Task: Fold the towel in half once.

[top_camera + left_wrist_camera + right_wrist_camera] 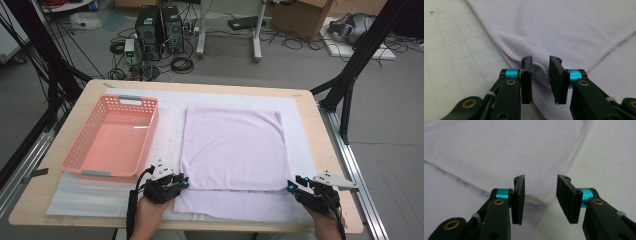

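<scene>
One pale lilac towel (pixel 232 150) lies flat at the centre of the frame in the high view, folded over so an upper layer sits on a longer lower one that sticks out along the bottom. It is soft, short-napped cloth with stitched hems, squarish, with faint blue marks near the fold line in my right gripper view. I have the left gripper (pixel 541 75) at the folded layer's lower left corner, jaws parted a little with the bunched corner of cloth between them, not clamped. The right gripper (pixel 540 195) sits at the lower right corner, jaws spread wide, grasping nothing, with the corner lying between them. Under the towel is one white mat (pixel 300 130) with a faint grid. At left stands one pink plastic basket (pixel 112 137), perforated walls, on the pale wooden surface (pixel 75 115).
</scene>
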`<action>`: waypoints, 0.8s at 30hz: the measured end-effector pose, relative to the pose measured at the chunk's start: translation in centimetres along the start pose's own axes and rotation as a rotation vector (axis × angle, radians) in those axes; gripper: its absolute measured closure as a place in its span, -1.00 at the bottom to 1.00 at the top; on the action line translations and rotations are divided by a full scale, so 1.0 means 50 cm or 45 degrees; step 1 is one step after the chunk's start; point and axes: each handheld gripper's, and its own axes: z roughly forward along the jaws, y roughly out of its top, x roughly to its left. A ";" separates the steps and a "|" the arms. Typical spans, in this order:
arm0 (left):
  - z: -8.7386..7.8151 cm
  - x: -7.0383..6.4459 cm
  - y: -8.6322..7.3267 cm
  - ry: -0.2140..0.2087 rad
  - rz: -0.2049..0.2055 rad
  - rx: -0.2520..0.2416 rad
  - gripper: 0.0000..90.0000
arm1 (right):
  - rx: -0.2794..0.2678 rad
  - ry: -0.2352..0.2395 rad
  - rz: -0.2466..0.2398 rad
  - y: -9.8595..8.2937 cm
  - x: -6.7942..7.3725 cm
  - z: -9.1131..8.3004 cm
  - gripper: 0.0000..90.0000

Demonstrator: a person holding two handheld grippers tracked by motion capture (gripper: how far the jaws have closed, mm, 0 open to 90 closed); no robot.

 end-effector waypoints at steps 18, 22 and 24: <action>-0.021 0.010 -0.004 -0.086 -0.057 -0.084 0.94 | 0.161 -0.101 -0.016 -0.001 0.010 0.037 0.85; -0.025 0.012 -0.003 -0.105 -0.079 -0.112 0.94 | 0.165 -0.140 -0.068 0.003 0.019 0.037 0.91; -0.029 0.012 -0.003 -0.115 -0.084 -0.122 0.94 | 0.154 -0.147 -0.081 0.004 0.022 0.035 0.92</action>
